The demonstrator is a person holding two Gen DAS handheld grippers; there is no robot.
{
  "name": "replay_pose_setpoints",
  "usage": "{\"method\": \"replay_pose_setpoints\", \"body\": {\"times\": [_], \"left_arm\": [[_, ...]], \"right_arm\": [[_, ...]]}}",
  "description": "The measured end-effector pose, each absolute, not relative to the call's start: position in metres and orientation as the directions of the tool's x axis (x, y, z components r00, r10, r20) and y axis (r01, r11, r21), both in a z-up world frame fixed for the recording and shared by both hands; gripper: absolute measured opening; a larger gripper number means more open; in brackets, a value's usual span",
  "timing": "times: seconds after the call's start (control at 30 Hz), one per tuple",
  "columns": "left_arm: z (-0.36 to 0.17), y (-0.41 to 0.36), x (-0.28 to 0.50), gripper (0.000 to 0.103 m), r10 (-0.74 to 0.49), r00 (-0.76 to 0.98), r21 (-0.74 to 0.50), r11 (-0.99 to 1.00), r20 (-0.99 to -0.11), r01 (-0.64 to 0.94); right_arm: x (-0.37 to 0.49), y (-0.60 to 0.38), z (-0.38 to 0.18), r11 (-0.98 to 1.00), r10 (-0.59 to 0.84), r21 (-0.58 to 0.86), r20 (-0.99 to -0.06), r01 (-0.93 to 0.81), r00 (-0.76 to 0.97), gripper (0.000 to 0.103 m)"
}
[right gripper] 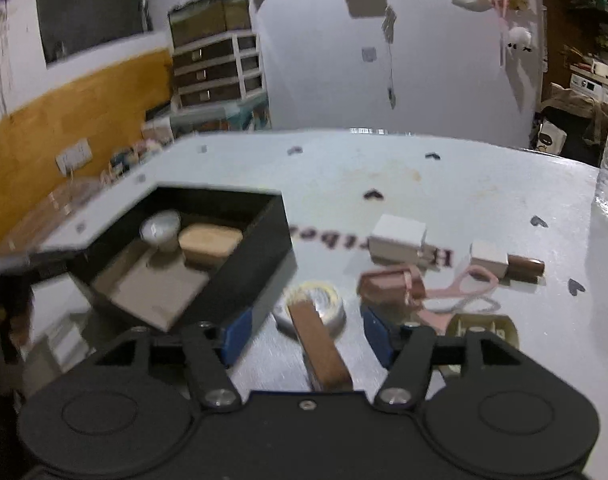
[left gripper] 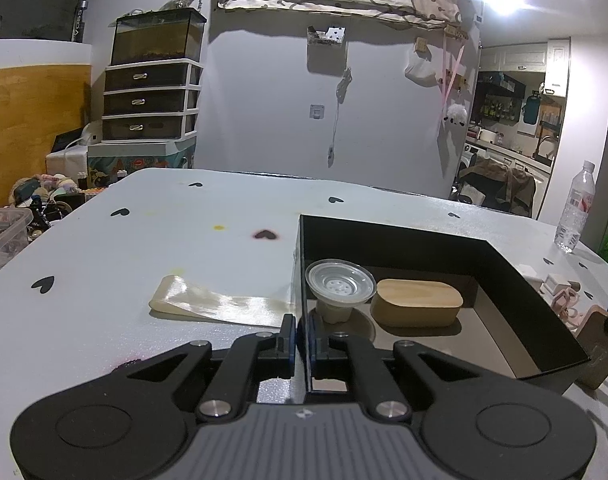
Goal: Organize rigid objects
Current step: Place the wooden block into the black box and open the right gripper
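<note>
Black box (left gripper: 524, 280) is set on the pale table (left gripper: 144, 240), w/ its near-left wall pinched betw. the fingers of the left gripper (left gripper: 303, 330), jaws clenched on that thin wall. Inside the box, at the far-left corner, a clear funnel-like cup (left gripper: 340, 286) on a white base is seen, just beside a wooden oval case (left gripper: 418, 304); rest of the box floor is bare. A strip of glossy tape (left gripper: 220, 300) is laid on the table left of the box, touching its wall.

In the right wrist view (blurred), the right gripper (right gripper: 302, 334) is held above the table w/ jaws apart, pads pressing on nothing. Betw. them, lower down, a brown wooden block (right gripper: 320, 344) is seen, leaning on a tape roll (right gripper: 324, 300). Further out: a brown case (right gripper: 388, 286), pink scissors (right gripper: 464, 292), two white boxes (right gripper: 400, 236) & (right gripper: 489, 262), a brown stick (right gripper: 526, 268). A water bottle (left gripper: 576, 208) stands at the table's right edge.
</note>
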State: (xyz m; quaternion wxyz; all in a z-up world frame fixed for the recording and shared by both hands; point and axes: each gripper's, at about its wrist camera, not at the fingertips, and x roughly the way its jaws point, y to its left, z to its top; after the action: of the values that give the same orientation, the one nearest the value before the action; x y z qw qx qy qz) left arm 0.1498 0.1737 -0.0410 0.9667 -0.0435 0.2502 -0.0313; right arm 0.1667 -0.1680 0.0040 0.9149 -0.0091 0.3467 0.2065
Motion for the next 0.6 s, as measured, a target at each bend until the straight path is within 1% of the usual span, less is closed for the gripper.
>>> {"method": "replay_pose_setpoints", "body": {"times": [0.03, 0.07, 0.13, 0.23, 0.33, 0.4, 0.47, 0.53, 0.6], "left_arm": [[-0.041, 0.174, 0.15, 0.006, -0.083, 0.873, -0.1, 0.994, -0.481, 0.039], [-0.041, 0.174, 0.15, 0.006, -0.083, 0.873, -0.101, 0.994, -0.481, 0.039], [-0.041, 0.174, 0.15, 0.006, -0.083, 0.873, -0.1, 0.994, -0.481, 0.04], [-0.041, 0.174, 0.15, 0.006, -0.084, 0.873, -0.099, 0.994, -0.481, 0.04], [-0.041, 0.174, 0.149, 0.006, -0.084, 0.873, -0.1, 0.994, -0.481, 0.041], [-0.041, 0.174, 0.15, 0.007, -0.085, 0.873, -0.101, 0.994, -0.481, 0.041], [-0.041, 0.174, 0.149, 0.007, -0.085, 0.873, -0.1, 0.994, -0.481, 0.041], [-0.041, 0.174, 0.149, 0.007, -0.085, 0.873, -0.1, 0.994, -0.481, 0.042], [-0.041, 0.174, 0.149, 0.007, -0.085, 0.873, -0.098, 0.994, -0.481, 0.043]], "right_arm": [[0.167, -0.166, 0.0, 0.914, 0.361, 0.11, -0.66, -0.39, 0.659, 0.057], [0.168, -0.165, -0.004, 0.912, 0.359, 0.105, -0.672, -0.396, 0.648, 0.04], [0.169, -0.163, -0.008, 0.912, 0.351, 0.1, -0.695, -0.398, 0.628, 0.02], [0.166, -0.164, 0.0, 0.913, 0.356, 0.102, -0.674, -0.395, 0.648, 0.019], [0.161, -0.162, 0.022, 0.901, 0.402, 0.129, -0.608, -0.415, 0.685, 0.019], [0.159, -0.155, 0.04, 0.88, 0.446, 0.133, -0.558, -0.455, 0.7, 0.019], [0.16, -0.143, 0.053, 0.849, 0.496, 0.128, -0.529, -0.513, 0.688, 0.019], [0.163, -0.126, 0.06, 0.808, 0.542, 0.111, -0.523, -0.579, 0.657, 0.019], [0.169, -0.102, 0.061, 0.756, 0.571, 0.06, -0.548, -0.652, 0.611, 0.019]]}}
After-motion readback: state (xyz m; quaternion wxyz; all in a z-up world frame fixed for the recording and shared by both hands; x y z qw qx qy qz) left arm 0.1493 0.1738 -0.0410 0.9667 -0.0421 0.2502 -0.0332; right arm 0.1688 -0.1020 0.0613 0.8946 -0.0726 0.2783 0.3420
